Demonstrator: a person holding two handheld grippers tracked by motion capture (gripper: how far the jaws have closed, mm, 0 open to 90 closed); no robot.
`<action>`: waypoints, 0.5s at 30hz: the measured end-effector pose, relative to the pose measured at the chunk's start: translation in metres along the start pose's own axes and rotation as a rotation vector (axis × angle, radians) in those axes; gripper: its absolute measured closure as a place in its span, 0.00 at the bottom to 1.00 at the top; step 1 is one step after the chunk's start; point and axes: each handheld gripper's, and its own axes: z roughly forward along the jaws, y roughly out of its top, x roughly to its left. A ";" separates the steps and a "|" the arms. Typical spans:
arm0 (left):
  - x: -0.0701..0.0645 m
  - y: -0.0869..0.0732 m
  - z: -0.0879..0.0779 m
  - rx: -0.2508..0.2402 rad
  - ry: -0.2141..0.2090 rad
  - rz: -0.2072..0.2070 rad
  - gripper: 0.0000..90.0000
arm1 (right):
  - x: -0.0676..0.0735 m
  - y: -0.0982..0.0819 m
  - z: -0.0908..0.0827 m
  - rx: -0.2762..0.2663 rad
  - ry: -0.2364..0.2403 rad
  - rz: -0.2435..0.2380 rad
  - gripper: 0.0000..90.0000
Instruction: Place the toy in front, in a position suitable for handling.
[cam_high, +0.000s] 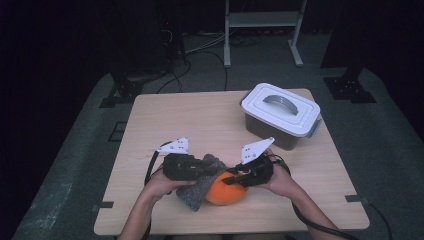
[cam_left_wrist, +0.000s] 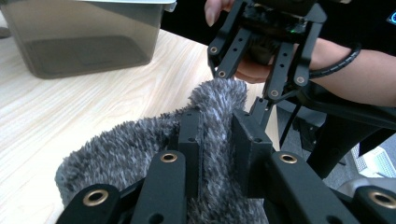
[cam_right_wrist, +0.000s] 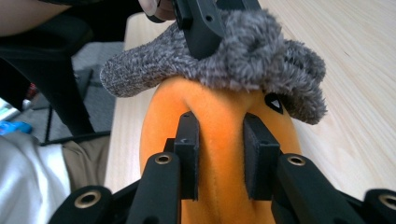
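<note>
- The left hand-held gripper (cam_left_wrist: 212, 140) pinches a fold of the fuzzy grey knitted cloth (cam_left_wrist: 140, 149), holding it up so it drapes over the round orange plush toy (cam_high: 226, 189) near the table's (cam_high: 200, 115) front edge.
- The right hand-held gripper (cam_right_wrist: 219, 140) has its jaws pressed into the toy's soft orange body (cam_right_wrist: 224, 154), seemingly to steady it while the cloth is worked on or off; which of the two cannot be told.
- The lidded white-topped plastic storage box (cam_high: 281, 114) stands well apart at the far right, likely where the things belong.
</note>
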 end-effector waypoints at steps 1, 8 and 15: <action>0.000 -0.001 0.000 0.013 0.003 0.004 0.83 | 0.000 0.000 0.001 0.000 0.007 0.005 0.77; 0.007 -0.011 0.001 0.000 -0.008 -0.033 0.83 | -0.008 -0.017 -0.006 -0.010 0.034 0.018 0.74; 0.010 -0.012 0.005 -0.002 -0.005 -0.044 0.83 | -0.018 -0.037 -0.025 -0.033 0.028 0.058 0.71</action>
